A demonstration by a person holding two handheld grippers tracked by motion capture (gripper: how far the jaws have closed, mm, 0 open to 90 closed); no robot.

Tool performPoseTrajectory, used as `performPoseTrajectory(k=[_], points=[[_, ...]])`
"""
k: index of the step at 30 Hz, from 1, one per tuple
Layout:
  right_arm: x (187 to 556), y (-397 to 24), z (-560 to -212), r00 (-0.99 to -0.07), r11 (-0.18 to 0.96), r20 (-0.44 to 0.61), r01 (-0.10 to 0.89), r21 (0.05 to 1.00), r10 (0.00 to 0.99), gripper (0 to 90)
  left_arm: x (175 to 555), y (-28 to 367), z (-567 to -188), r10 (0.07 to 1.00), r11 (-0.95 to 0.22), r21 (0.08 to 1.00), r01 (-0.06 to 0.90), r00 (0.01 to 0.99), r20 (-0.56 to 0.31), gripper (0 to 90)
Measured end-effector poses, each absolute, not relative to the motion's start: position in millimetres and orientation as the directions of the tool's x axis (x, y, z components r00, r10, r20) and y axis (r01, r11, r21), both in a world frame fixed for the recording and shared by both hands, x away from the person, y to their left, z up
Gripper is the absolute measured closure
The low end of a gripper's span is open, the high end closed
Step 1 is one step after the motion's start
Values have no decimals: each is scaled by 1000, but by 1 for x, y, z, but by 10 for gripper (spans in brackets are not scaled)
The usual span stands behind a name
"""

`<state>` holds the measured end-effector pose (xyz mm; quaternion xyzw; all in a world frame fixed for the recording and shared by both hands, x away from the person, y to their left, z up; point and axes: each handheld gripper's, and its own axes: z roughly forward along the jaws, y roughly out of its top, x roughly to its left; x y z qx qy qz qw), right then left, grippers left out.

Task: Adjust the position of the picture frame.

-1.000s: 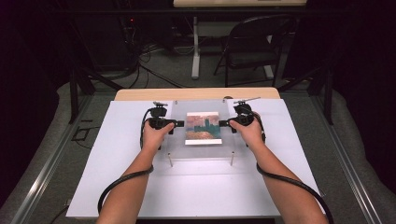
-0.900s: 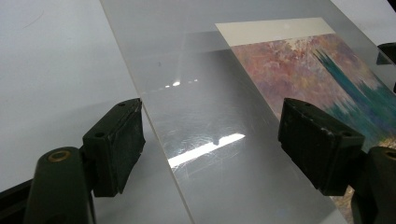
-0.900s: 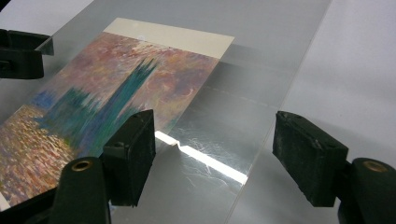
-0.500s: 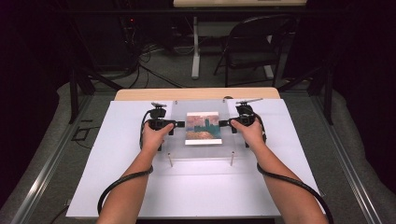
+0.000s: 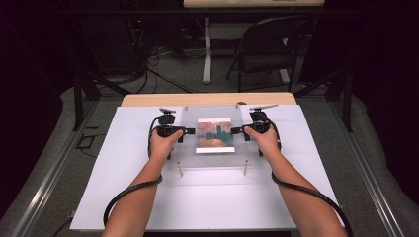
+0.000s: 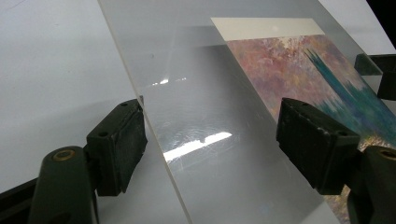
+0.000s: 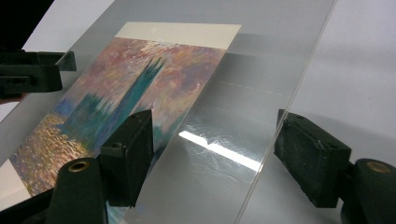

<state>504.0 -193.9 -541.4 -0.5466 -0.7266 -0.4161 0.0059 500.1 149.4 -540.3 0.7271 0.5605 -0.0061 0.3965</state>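
Little has moved since the earlier frames: the clear acrylic sheet [image 5: 213, 133] over the painted landscape print [image 5: 215, 135] stays mid-bench, toward the far edge. Left gripper [image 5: 186, 131] and right gripper [image 5: 237, 130] straddle its side edges, jaws open. Close both together, evenly, to lift level.

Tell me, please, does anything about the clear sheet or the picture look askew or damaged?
Nothing stands out. The clear sheet lies square on the white table with the picture centred in it. The left gripper and right gripper straddle its side edges, jaws open. Only glare and faint scuffs show.
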Motion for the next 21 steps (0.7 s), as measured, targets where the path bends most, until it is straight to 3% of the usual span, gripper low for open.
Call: performPoseTrajectory(k=[10, 21], points=[[503, -198, -542, -379, 12, 491, 801, 599, 785, 341, 500, 150, -540, 810, -51, 575, 817, 370, -455, 257], [501, -199, -540, -394, 26, 481, 794, 608, 783, 343, 500, 151, -537, 808, -49, 580, 813, 374, -456, 282]])
